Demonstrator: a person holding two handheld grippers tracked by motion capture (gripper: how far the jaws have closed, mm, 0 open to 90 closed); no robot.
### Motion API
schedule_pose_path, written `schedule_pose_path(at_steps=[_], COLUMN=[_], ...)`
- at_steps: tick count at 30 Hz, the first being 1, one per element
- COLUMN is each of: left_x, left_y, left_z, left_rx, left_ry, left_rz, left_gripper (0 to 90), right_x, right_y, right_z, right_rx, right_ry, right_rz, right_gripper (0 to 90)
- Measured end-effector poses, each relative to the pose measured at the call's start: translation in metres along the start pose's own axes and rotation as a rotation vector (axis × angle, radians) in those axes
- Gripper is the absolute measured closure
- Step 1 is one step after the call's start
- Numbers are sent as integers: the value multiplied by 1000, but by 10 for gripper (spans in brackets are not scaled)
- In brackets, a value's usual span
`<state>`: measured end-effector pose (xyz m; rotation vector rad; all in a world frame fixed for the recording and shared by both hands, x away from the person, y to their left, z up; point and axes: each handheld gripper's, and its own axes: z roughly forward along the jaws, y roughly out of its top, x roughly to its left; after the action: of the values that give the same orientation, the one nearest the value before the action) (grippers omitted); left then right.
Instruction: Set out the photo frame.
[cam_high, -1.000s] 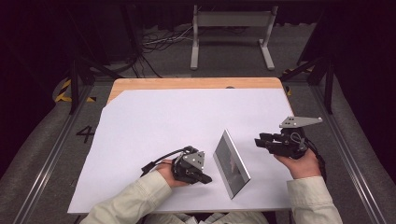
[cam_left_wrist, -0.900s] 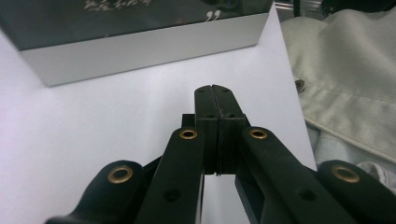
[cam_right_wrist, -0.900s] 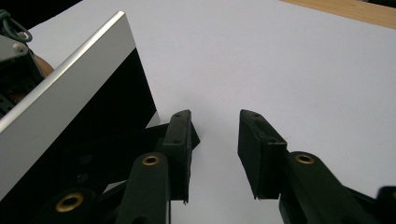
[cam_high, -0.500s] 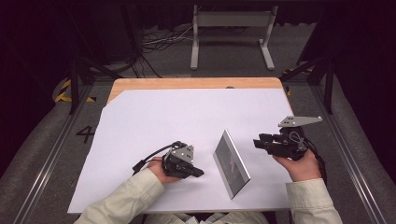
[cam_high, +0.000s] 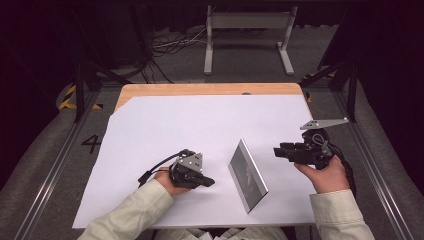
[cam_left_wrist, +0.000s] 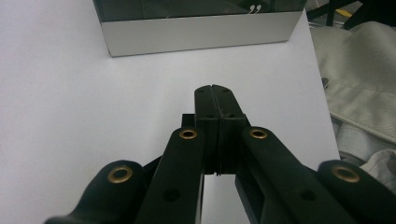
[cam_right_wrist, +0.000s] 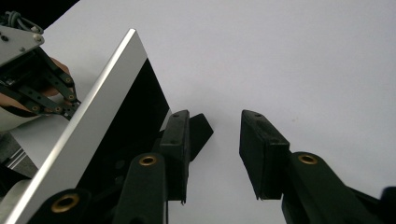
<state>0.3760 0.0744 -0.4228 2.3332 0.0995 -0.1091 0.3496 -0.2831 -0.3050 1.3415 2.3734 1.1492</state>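
A flat silver-rimmed panel (cam_high: 247, 175) with a dark glassy face stands tilted on the white sheet (cam_high: 200, 125), near the front middle. My left gripper (cam_high: 209, 182) rests on the sheet just left of it, jaws shut with nothing between them. In the left gripper view the shut left gripper (cam_left_wrist: 214, 88) points at the panel's silver edge (cam_left_wrist: 196, 32), a short gap away. My right gripper (cam_high: 277, 151) is held to the right of the panel, open and empty. The right gripper view has the open right gripper (cam_right_wrist: 215, 119) beside the panel's dark face (cam_right_wrist: 135, 116), not touching it.
The sheet covers most of a wooden table (cam_high: 200, 89). Metal rails (cam_high: 375, 180) run along both sides. A grey metal stand (cam_high: 247, 35) and cables lie on the floor beyond the far edge. The person's sleeves enter from the bottom.
My left gripper has slid left across the sheet, away from the panel. The panel and the right gripper have stayed where they were.
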Motion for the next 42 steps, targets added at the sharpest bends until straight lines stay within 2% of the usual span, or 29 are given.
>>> schedule_pose_path(at_steps=[13,26,30,42], left_x=[4,7,7,7], left_y=[-5,-8,-8,-8], left_z=[-4,-6,-8,-6], left_rx=[-19,-49,-63,-57], left_ry=[35,64,81,75], left_rz=[-40,-61,-62,-60], left_gripper=[899,897,897,888], right_x=[11,21,24,34], right_y=[16,26,30,39], right_z=[-7,-7,-6,-2], right_rx=[88,162,191,232], right_ry=[-4,-6,4,10], right_rz=[23,14,36,25], right_gripper=[620,613,605,605])
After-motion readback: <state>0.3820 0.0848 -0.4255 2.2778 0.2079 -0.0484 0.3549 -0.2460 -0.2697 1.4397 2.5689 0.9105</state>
